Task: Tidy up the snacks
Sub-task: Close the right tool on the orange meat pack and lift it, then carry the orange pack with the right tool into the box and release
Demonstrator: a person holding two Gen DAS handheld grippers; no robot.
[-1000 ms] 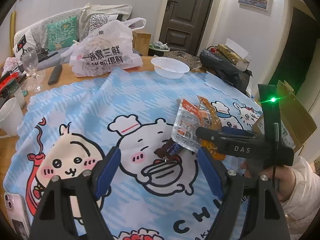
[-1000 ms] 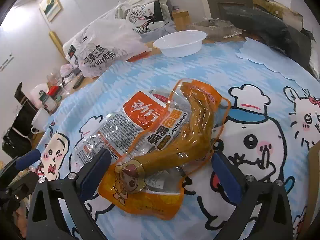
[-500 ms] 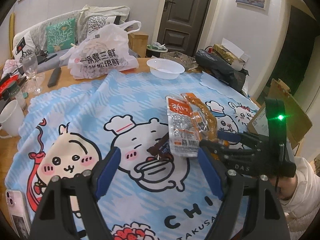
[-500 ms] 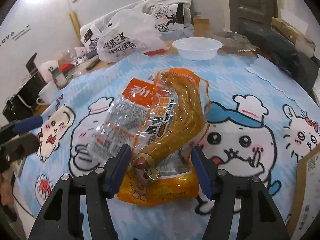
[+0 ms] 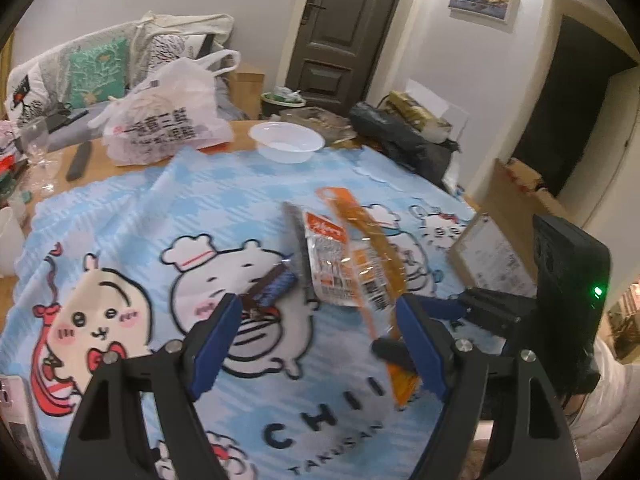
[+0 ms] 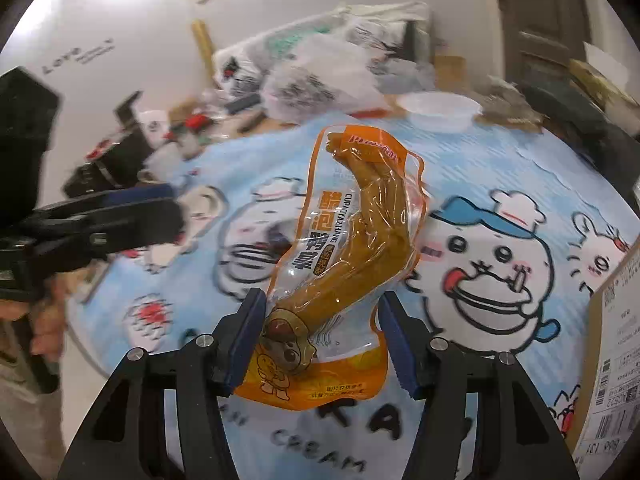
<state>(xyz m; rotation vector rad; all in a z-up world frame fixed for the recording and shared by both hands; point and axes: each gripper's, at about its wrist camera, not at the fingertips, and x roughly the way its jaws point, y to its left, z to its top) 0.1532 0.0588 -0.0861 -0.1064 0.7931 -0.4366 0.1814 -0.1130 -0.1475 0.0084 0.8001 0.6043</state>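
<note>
One long orange shiny plastic snack pouch (image 6: 352,256) sits pinched by its lower end between the blue pads of the right gripper (image 6: 322,340), lifted off the blue cartoon tablecloth (image 6: 520,184). Its long side points away from the fingers, toward the far table edge. The left gripper (image 5: 320,340) hangs spread wide, holding nothing, just above a small dark crinkly wrapped candy (image 5: 272,288). Beside it, mid-table, lies a flat clear-and-orange packet (image 5: 328,264).
</note>
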